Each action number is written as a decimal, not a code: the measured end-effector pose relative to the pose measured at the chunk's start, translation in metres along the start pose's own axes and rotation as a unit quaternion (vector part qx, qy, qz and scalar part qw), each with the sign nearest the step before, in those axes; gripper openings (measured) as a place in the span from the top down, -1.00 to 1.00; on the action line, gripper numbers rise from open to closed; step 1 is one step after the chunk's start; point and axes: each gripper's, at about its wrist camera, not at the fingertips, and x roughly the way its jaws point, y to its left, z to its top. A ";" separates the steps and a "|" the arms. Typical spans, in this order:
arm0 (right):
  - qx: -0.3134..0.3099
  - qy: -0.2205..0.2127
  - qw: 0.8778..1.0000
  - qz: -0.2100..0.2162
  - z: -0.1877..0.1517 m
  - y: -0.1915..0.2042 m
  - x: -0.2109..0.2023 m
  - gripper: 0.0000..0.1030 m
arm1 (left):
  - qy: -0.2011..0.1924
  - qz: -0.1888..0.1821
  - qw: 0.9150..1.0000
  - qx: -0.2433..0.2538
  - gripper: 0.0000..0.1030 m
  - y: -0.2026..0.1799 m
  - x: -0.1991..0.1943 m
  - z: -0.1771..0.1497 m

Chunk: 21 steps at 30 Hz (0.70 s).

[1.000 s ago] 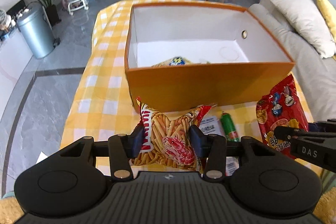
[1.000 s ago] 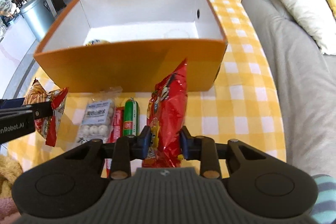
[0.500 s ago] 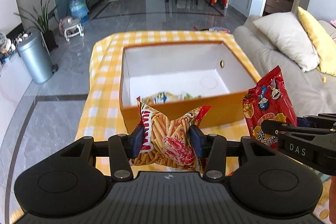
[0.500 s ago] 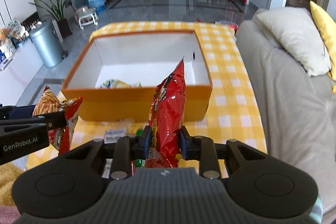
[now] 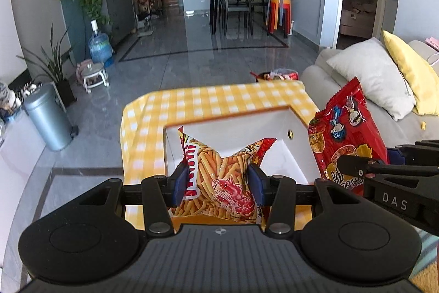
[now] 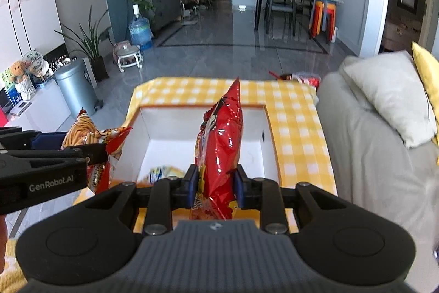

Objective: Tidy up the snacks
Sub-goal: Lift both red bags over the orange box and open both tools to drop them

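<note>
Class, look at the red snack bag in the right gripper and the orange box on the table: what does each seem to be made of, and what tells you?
Red snack bag: probably thin plastic film with a glossy finish; it shows bright glare streaks, crinkles and a crimped top edge.
Orange box: likely cardboard with a matte finish; its thin, flat, stiff walls are orange at the rim and dull white inside.

- The yellow and white checked tablecloth point(image 5: 219, 100) has a regular pattern of squares.
- The cardboard box point(image 6: 267, 122) has an orange rim and white inner walls.
- The shrimp-stick snack bag point(image 5: 219, 175) is red with yellow sticks and a red shrimp drawing.
- The glossy red snack bag point(image 6: 219, 133) shows small cartoon figures.
- The metal bin point(image 5: 48, 120) is silver-grey.
</note>
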 end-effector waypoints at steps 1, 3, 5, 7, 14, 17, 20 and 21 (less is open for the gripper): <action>-0.001 -0.002 1.000 0.001 0.006 0.000 0.002 0.54 | -0.002 0.000 1.000 0.002 -0.03 0.001 0.005 0.006; -0.004 -0.005 1.000 0.003 0.020 0.000 0.010 0.54 | 0.002 -0.003 1.000 0.006 -0.03 0.001 0.014 0.014; -0.010 -0.005 1.000 0.002 0.029 0.001 0.019 0.54 | 0.014 -0.008 1.000 0.006 -0.03 0.003 0.027 0.020; -0.014 0.000 1.000 0.003 0.039 0.001 0.031 0.54 | 0.026 -0.012 1.000 0.007 -0.03 0.006 0.040 0.024; -0.026 0.032 0.999 0.010 0.059 0.005 0.084 0.54 | 0.068 -0.013 0.997 0.028 -0.03 0.016 0.086 0.033; -0.036 0.047 0.998 0.011 0.063 0.008 0.108 0.54 | 0.085 -0.006 0.995 0.044 -0.03 0.018 0.106 0.034; -0.041 0.064 0.997 0.012 0.065 0.010 0.129 0.54 | 0.104 -0.006 0.993 0.058 -0.03 0.020 0.123 0.034; -0.042 0.072 0.996 0.011 0.065 0.010 0.138 0.54 | 0.110 -0.005 0.992 0.063 -0.03 0.020 0.130 0.033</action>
